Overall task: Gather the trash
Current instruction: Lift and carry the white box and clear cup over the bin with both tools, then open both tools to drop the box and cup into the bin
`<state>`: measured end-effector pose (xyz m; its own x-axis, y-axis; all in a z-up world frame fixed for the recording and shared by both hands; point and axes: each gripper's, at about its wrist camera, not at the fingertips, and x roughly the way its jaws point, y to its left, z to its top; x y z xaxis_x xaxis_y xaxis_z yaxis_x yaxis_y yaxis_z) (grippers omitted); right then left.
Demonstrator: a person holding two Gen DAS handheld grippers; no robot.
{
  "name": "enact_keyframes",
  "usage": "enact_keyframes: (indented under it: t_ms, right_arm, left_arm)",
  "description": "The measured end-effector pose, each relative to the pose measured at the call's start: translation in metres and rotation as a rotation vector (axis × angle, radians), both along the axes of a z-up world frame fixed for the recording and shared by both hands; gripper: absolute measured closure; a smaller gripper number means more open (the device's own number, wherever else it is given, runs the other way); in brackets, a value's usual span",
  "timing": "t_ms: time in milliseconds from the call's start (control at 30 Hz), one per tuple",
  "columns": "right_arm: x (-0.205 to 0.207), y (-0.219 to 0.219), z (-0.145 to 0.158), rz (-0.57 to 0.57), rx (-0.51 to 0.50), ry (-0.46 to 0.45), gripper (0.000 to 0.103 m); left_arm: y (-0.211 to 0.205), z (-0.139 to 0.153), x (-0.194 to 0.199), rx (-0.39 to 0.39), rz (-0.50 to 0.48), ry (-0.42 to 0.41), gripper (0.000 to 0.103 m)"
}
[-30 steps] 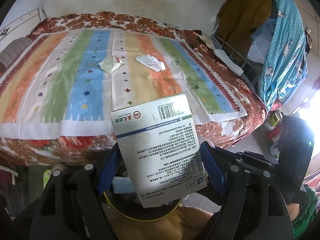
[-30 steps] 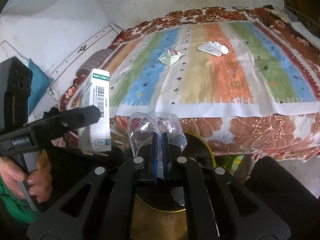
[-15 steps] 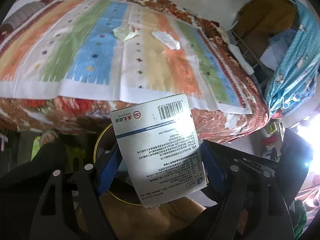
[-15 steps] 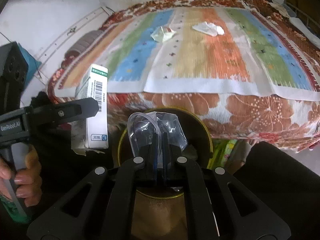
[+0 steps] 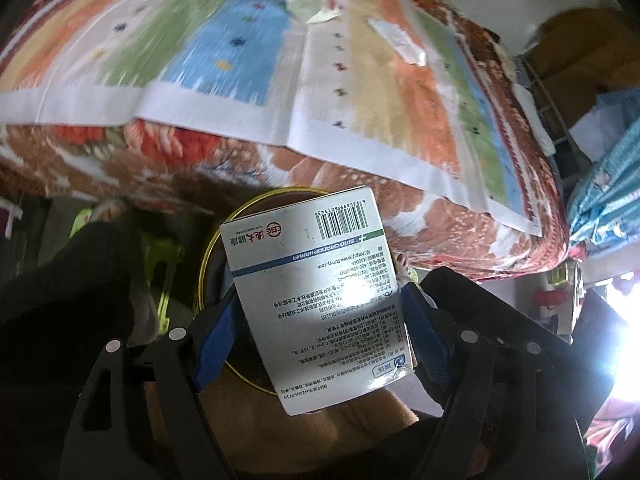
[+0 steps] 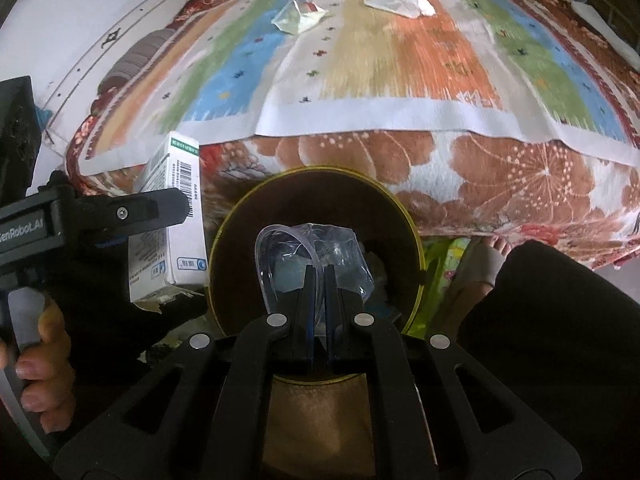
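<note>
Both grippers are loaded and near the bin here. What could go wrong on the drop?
The left gripper holds the white box by its sides; in the right wrist view the box sits left of the bin rim, so released now it may land outside. The clear plastic wrapper, pinched in the right gripper, is light and may cling to the pads. Two scraps, a crumpled tissue and a folded wrapper, remain on the bed.
</note>
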<state>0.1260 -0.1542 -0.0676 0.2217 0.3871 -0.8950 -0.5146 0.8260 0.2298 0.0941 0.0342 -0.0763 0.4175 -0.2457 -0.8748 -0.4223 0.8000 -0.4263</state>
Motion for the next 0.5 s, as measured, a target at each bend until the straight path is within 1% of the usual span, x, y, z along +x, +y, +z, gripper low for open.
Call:
enact_keyframes:
  t_ms: [200,367,500]
  right_arm:
    - [0.012,0.003,-0.016,-0.038,-0.036,0.055,0.100]
    - [0.018,0.007,-0.026,-0.054,-0.048,0.084,0.100]
    - [0.026,0.008,-0.033,-0.078,-0.058,0.097,0.099]
  left_arm:
    - [0.005,-0.018,0.008,-0.008,0.042,0.083,0.026]
    - [0.003,-0.026,0.017,-0.018,0.036,0.113,0.025]
    - [0.007,-0.033,0.023,0.022,0.058,0.141,0.025]
